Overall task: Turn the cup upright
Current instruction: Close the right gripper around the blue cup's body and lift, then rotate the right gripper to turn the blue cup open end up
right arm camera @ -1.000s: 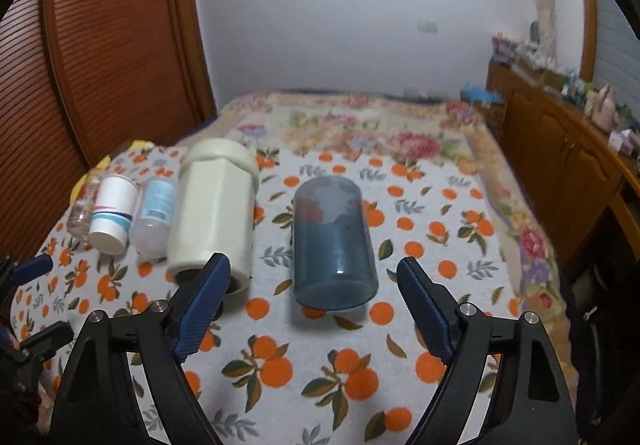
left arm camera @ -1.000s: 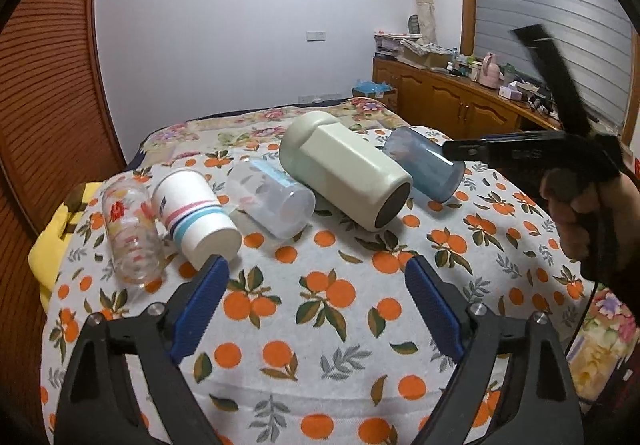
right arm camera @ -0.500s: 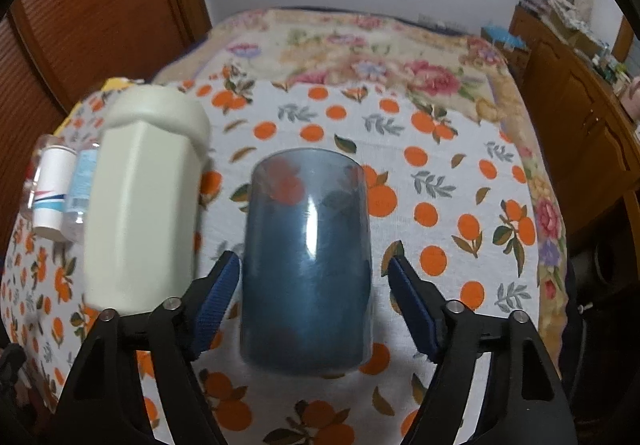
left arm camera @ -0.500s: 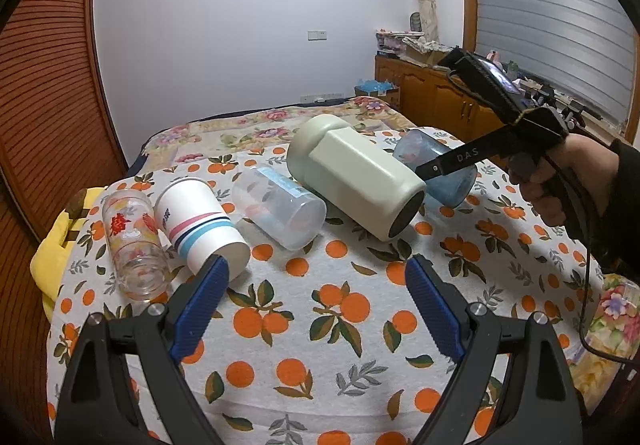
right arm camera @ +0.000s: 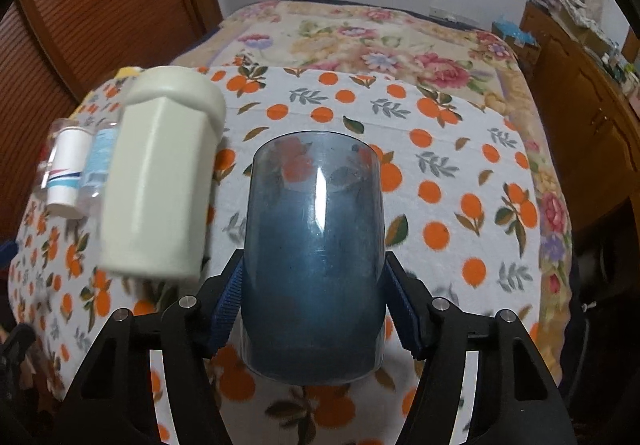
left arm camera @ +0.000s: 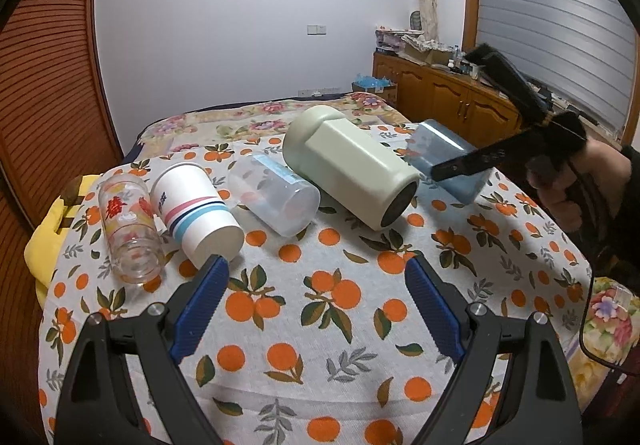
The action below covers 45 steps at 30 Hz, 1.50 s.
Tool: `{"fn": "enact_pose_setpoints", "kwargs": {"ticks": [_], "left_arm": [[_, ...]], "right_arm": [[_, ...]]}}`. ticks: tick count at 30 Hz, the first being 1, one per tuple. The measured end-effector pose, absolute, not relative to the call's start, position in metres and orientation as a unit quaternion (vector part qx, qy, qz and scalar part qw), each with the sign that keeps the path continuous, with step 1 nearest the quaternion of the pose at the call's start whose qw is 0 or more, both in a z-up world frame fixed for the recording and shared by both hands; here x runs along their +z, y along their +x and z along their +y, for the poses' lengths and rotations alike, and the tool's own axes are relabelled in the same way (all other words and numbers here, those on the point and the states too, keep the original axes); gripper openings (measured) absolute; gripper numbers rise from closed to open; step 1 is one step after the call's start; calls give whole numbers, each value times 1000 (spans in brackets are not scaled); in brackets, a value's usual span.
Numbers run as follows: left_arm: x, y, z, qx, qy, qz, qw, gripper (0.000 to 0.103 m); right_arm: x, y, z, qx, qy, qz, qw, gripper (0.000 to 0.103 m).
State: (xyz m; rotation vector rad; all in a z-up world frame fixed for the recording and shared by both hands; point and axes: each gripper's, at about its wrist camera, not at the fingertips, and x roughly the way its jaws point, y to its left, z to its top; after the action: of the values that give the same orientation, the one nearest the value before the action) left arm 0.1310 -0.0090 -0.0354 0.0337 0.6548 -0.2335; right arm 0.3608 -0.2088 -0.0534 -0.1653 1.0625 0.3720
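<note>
Left wrist view: the left tongs [left arm camera: 316, 287] are hanging released above the bench [left arm camera: 320, 325], while the right tongs [left arm camera: 460, 165] are straddling the blue cup [left arm camera: 448, 155] lying beside the cream jug [left arm camera: 352, 173].

Right wrist view: the right tongs [right arm camera: 314, 309] are pinching the blue cup [right arm camera: 314, 265]; its slick, rounded wall risks slipping or bumping the cream jug [right arm camera: 160, 185] during tilting.

Even indoor light, moderately bright, source not visible. Soft shadows only. Strong fisheye bend; dark vignette in all corners. Left wrist view sharp between its fingers; black gripper [left arm camera: 460, 165] far right of them smeared. Right wrist view: vertical glare streak on blue cup [right arm camera: 316, 265] between the fingers; cream container [right arm camera: 160, 185] left of them blurred, tablecloth [right arm camera: 460, 173] below soft
</note>
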Motion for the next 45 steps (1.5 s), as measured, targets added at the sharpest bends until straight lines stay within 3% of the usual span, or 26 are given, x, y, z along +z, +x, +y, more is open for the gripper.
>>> {"fn": "enact_pose_setpoints", "kwargs": {"ticks": [18,32,45], "left_arm": [[-32,111,6,-117,-12,331,936,90],[-37,106,31,-99,-28,340,935,90],[-37,108,25,-104,-32,345,932,90]], "right_arm": [[-57,245,-165,276,-88,493,821,67],[-74,230,-107,310,-107,499,802,67],[-73,232,-115,311,-79,504,802,69]]}}
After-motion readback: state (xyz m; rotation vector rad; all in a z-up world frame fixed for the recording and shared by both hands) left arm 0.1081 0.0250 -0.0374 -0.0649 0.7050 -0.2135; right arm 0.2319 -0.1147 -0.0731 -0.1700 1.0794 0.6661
